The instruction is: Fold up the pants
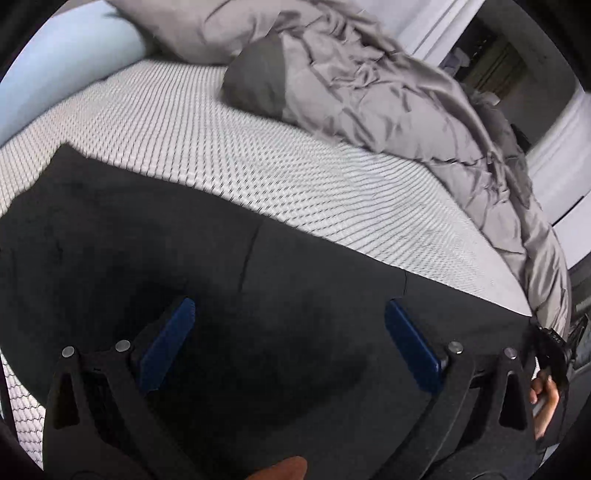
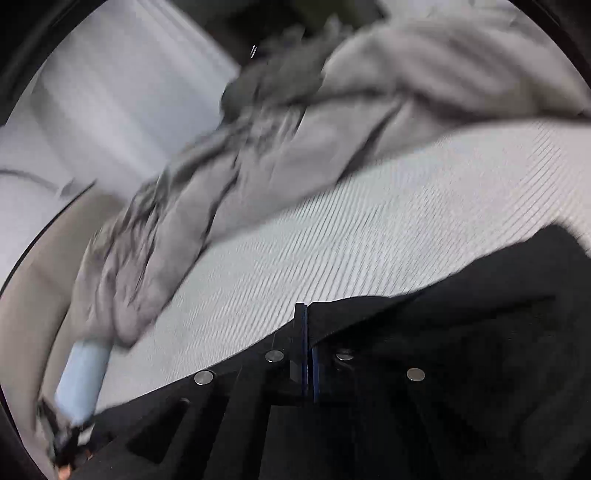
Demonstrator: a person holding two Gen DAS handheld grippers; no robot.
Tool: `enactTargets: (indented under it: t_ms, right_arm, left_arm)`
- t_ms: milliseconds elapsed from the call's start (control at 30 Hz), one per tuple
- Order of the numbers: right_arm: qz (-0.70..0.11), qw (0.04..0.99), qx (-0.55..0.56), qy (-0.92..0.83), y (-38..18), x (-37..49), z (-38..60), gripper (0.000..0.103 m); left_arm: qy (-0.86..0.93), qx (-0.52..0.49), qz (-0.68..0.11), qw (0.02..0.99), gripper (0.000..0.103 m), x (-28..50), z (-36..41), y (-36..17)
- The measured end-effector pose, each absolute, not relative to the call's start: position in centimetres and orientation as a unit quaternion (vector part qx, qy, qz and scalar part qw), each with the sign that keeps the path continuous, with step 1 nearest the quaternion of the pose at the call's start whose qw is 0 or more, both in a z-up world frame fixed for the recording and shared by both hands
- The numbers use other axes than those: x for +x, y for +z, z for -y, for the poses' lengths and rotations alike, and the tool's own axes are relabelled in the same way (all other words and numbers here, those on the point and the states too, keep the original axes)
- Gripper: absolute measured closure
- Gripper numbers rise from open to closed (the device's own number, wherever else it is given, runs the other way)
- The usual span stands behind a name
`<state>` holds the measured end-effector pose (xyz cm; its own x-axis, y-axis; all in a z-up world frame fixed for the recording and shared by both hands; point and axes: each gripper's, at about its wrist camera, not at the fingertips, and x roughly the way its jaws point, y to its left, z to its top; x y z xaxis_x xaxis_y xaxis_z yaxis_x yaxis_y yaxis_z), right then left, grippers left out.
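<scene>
Two grippers work the black pants [image 1: 258,295] on the mattress [image 1: 221,147]: left gripper [image 1: 288,343] spread wide above them, right gripper [image 2: 307,325] pinched closed, apparently on an edge; likely mid-fold, next carrying that edge across.

The bed [image 1: 207,147] shows a bare mattress top with a white, finely ribbed weave. Black pants [image 1: 229,288] lie spread flat directly on it along the near side, their far edge running across the ribbed surface. A rumpled grey comforter [image 1: 388,92] is heaped on the far side of the mattress, well apart from the pants, with a grey pillow [image 1: 192,26] next to it at the head end. In the right wrist view the same bed [image 2: 369,229], pants [image 2: 480,314] and comforter [image 2: 258,166] appear, blurred.
</scene>
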<state>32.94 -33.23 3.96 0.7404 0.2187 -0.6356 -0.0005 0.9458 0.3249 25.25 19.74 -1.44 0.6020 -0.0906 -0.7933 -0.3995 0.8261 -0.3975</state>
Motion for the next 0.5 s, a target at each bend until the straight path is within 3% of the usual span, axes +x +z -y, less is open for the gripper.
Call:
enactTargets:
  t_ms: [33,100,167,200,300,367,500]
  right_arm:
    - [-0.372,0.913,0.153,0.064,3.6,33.4,33.2,0.101]
    - [-0.413,0.891,0.179,0.065,1.9,34.5,33.8,0.09]
    - [-0.442,0.871,0.204,0.065,0.5,34.8,34.3,0.067]
    - [-0.444,0.868,0.211,0.068,0.5,34.6,34.5,0.065]
    - [-0.437,0.877,0.187,0.07,1.8,33.1,34.6,0.047]
    - [-0.437,0.882,0.163,0.065,2.7,31.3,34.8,0.029]
    - [-0.435,0.884,0.15,0.078,3.5,27.2,36.3,0.029]
  left_arm:
    - [0.097,-0.274,-0.443,0.848,0.001,25.4,-19.8,-2.1]
    - [0.106,-0.262,-0.451,0.846,0.001,25.4,-19.9,-2.7]
    - [0.12,-0.251,-0.456,0.846,0.001,25.2,-20.3,-3.3]
    - [0.121,-0.25,-0.454,0.846,0.001,24.7,-20.6,-3.3]
    - [0.13,-0.252,-0.449,0.847,0.001,23.2,-21.6,-3.5]
    - [0.143,-0.25,-0.446,0.847,0.001,22.0,-22.4,-3.5]
    - [0.165,-0.229,-0.453,0.846,0.001,20.3,-23.3,-3.7]
